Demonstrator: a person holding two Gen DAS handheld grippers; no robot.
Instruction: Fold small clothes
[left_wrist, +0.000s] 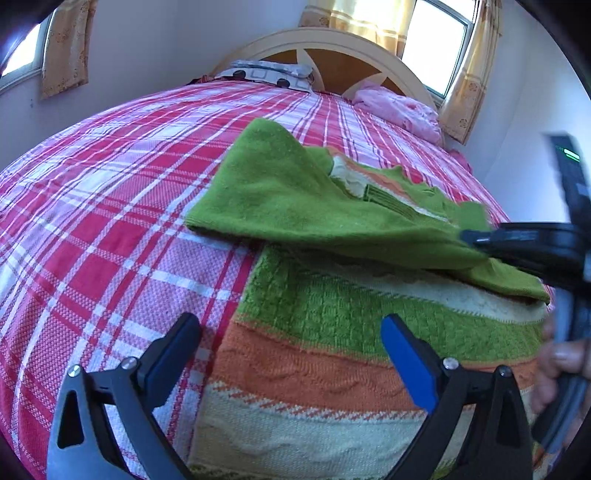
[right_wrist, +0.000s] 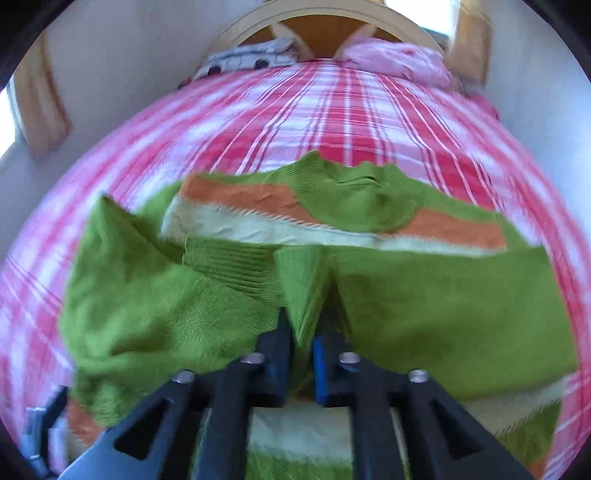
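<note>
Right gripper (right_wrist: 301, 354) pinches the green sweater (right_wrist: 424, 314); left gripper (left_wrist: 291, 332) gapes wide.

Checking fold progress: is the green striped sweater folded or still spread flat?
Partly folded. The sweater lies on the plaid bedspread with one green sleeve drawn across its body, pinched in the right gripper.

No legible text, label, brand, number or sign appears in either view. The only candidate is a small green lit marking on the dark device (left_wrist: 567, 155) at the right edge of the left wrist view, above the right claw (left_wrist: 480, 236); it is blurred and cannot be read. The right wrist view carries no lettering.
</note>
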